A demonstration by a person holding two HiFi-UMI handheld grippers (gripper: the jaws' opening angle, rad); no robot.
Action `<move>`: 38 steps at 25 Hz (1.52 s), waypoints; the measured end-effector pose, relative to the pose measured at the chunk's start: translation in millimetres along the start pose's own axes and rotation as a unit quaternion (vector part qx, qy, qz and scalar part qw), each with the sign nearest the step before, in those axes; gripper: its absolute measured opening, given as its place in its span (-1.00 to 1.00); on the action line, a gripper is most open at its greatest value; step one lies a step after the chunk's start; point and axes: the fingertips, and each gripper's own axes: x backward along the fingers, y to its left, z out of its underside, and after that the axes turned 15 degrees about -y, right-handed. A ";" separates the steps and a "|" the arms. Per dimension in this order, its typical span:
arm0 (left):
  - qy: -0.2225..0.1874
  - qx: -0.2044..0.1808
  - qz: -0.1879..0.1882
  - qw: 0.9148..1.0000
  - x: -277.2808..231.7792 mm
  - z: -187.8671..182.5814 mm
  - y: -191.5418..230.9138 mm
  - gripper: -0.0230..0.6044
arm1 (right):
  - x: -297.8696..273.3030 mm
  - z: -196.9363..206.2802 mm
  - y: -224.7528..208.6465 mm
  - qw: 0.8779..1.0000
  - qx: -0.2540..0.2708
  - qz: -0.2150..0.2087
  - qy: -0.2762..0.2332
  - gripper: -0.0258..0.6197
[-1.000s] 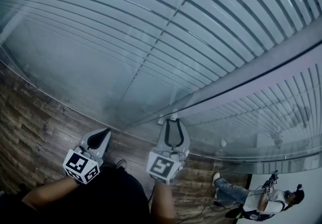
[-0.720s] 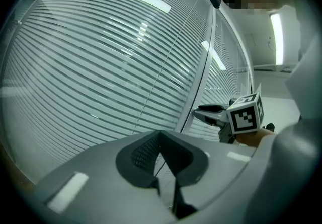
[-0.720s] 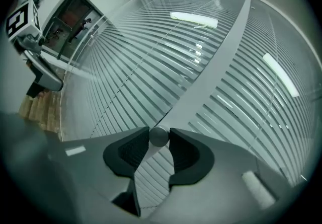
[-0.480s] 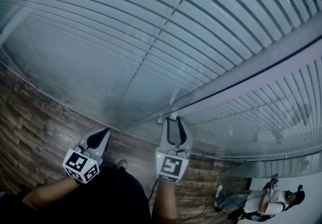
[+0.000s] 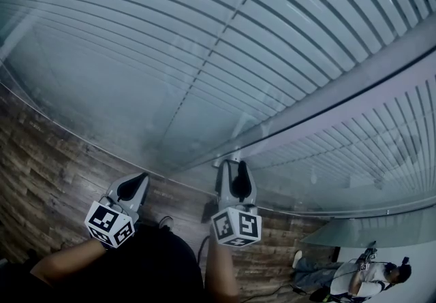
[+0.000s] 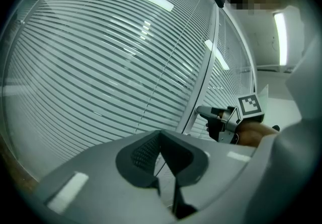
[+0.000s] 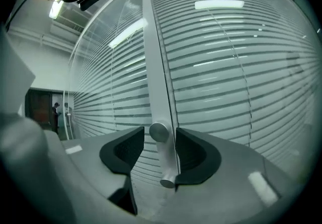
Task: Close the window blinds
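My right gripper point(image 5: 234, 167) is sitting at the frame post point(image 7: 153, 67) between the two glazed panels. Its jaws have just been opening and are standing wide apart. The round metal knob point(image 7: 159, 131) on that post is lying between the pads at my 12 o'clock. The left pad is clear of it, and the right pad is just beside the post's edge. I cannot tell whether that pad is touching, so I am gripping nothing.

My left gripper point(image 5: 142, 179) is hanging at about 9 o'clock from the right one, well apart from the post. Its jaws are together with nothing in them. The right hand is plainly the nearer one for any turn of the knob.

The blinds point(image 5: 204, 36) are spreading across the glass ahead, from 9 o'clock round to 3 o'clock. Their slats are running level, with dark bands showing between them, so I am judging them not fully shut. In the right gripper view the post is running from 12 to 6 o'clock. I am reading the knob as standing out from it toward me, so re-closing means squeezing across it from 9 and 3 o'clock.

The head view is showing both grippers and the slats but not the knob itself. Only the right gripper view is showing it between the pads. The left gripper view is showing the right gripper side-on, nose at the post.
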 end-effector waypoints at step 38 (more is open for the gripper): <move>-0.023 -0.013 0.009 1.000 4.3 0.4 -11.6 -0.92 | 17.4 3.7 -1.5 0.993 0.112 -0.022 0.006 -0.47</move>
